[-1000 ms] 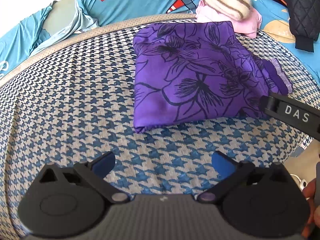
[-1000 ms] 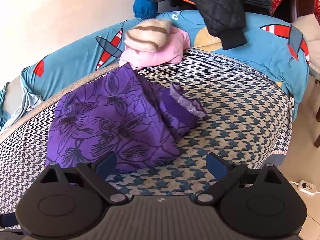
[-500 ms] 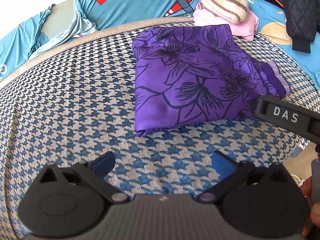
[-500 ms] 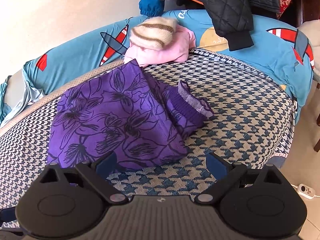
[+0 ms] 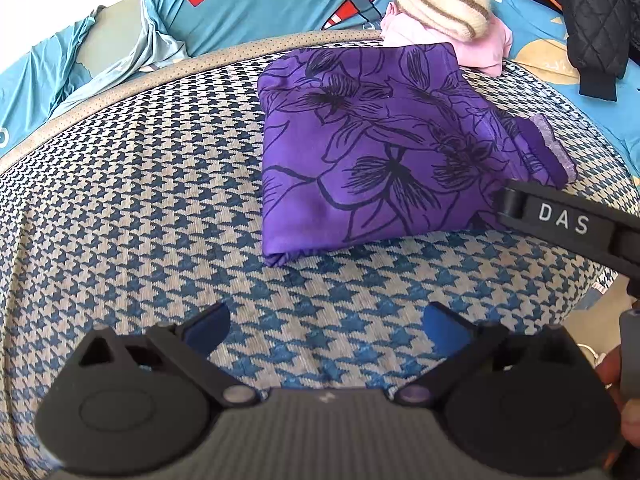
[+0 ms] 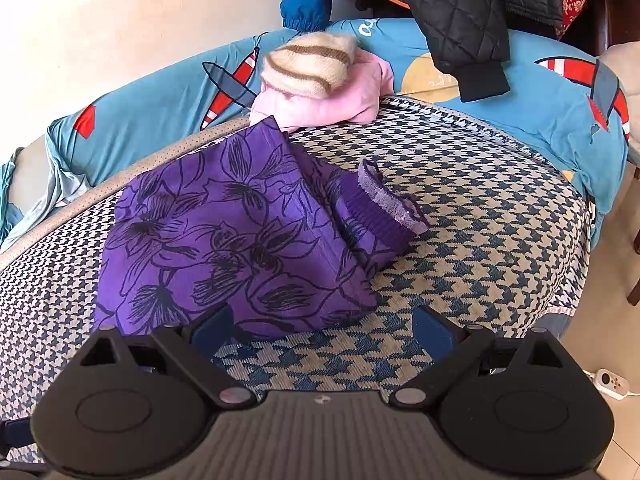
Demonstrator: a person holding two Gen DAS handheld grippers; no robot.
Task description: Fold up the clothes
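A folded purple garment with dark flower outlines (image 5: pixel 376 152) (image 6: pixel 224 240) lies on the houndstooth surface (image 5: pixel 132 200) (image 6: pixel 480 208). Its ribbed cuff (image 6: pixel 380 208) sticks out on the right side. My left gripper (image 5: pixel 326 326) hovers open over bare houndstooth fabric, short of the garment's near fold. My right gripper (image 6: pixel 322 328) is open too, with its left finger just over the garment's near edge and nothing between the fingers. In the left wrist view the right gripper's black finger marked DAS (image 5: pixel 560 224) lies at the garment's right corner.
A pink garment (image 6: pixel 332 100) with a cream striped knit hat (image 6: pixel 308 62) on top sits behind the purple one. Blue bedding with plane prints (image 6: pixel 532 92) surrounds the surface. A black quilted jacket (image 6: pixel 460 12) hangs at the back right. Floor and a cable switch (image 6: pixel 610 382) lie to the right.
Both grippers have drawn slightly back and away from the purple garment; it appears a little farther off and has not moved. Both stay open.
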